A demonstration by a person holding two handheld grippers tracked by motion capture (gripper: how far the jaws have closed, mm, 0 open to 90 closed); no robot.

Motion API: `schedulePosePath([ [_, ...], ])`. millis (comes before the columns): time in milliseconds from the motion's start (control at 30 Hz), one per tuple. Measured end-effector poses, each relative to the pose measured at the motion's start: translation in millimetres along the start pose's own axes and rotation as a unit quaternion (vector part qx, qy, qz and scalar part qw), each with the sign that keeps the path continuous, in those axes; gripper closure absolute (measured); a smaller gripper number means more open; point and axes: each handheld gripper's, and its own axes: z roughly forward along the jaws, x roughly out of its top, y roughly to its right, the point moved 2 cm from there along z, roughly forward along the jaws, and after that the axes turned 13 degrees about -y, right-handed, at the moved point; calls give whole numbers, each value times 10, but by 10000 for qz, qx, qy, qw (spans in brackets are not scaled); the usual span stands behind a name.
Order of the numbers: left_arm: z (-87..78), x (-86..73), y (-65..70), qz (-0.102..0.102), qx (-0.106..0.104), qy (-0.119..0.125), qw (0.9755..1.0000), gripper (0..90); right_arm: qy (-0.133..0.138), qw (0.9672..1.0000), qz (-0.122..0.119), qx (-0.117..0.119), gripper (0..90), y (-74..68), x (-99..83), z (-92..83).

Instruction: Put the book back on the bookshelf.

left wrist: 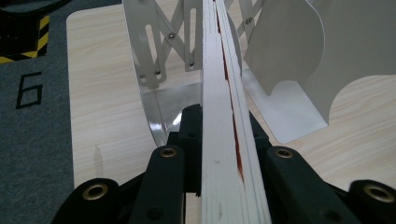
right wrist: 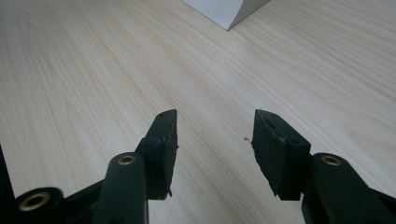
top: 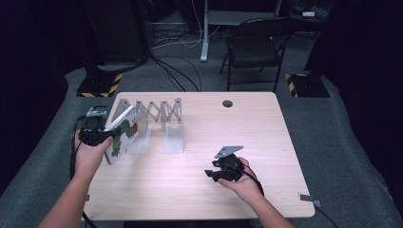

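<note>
A thin board book [top: 124,134] with a white cover and a green and red picture is clamped in my left gripper [top: 110,136] at the table's left edge, tilted beside the rack. In the left gripper view the book [left wrist: 219,84] runs edge-on between the black jaws of my left gripper [left wrist: 223,128], its pages pointing at a slot of the grey metal expanding book rack [left wrist: 156,56]. My right gripper [top: 215,172] rests low over the table at the front right. There my right gripper [right wrist: 215,135] stands open with bare wood between its fingers.
The rack [top: 157,118] stands at the table's back left, with upright divider plates [left wrist: 299,56] and flat feet. A dark round hole [top: 227,103] sits near the far edge. A folding chair [top: 254,47] and cables lie beyond the wooden table [top: 199,199].
</note>
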Motion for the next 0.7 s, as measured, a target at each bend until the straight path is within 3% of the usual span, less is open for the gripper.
schedulePosePath([
  [400, 144, 36, -34, -116, 211, 11, 9997, 760, 39, 10000, -29, -16, 505, 1, 5, 24],
  [700, 258, 33, -43, -257, 225, 28, 9994, 760, -9, 10000, -44, -10, 504, -8, 5, 16],
])
